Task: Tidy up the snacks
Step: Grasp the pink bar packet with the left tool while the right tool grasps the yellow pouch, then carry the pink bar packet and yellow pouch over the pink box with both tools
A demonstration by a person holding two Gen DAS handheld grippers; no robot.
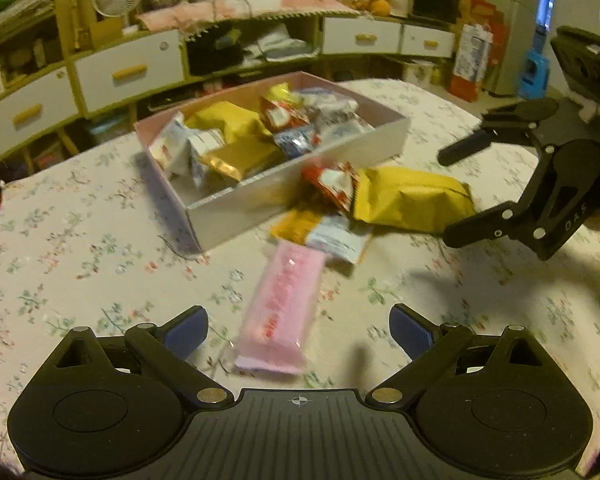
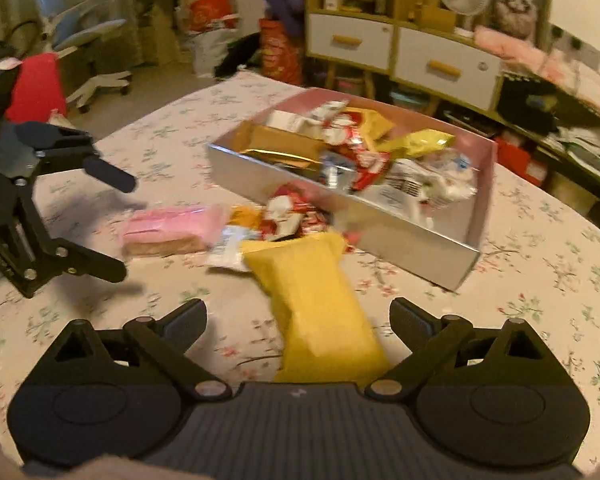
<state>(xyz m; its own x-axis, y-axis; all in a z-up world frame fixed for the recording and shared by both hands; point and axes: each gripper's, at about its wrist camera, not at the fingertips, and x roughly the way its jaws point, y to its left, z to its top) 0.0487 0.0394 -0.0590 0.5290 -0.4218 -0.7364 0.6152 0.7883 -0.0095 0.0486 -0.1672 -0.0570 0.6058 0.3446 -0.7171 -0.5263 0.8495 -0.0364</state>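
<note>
here both grippers' jaws gape wide, gripping nothing: left gripper over the pink packet (blurred), right gripper over the yellow bag.

Far, an open pink box full of snacks; near it lie loose a yellow bag and a pink packet.

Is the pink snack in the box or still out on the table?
Out. The pink snack lies flat on the tablecloth, outside the box.
</note>
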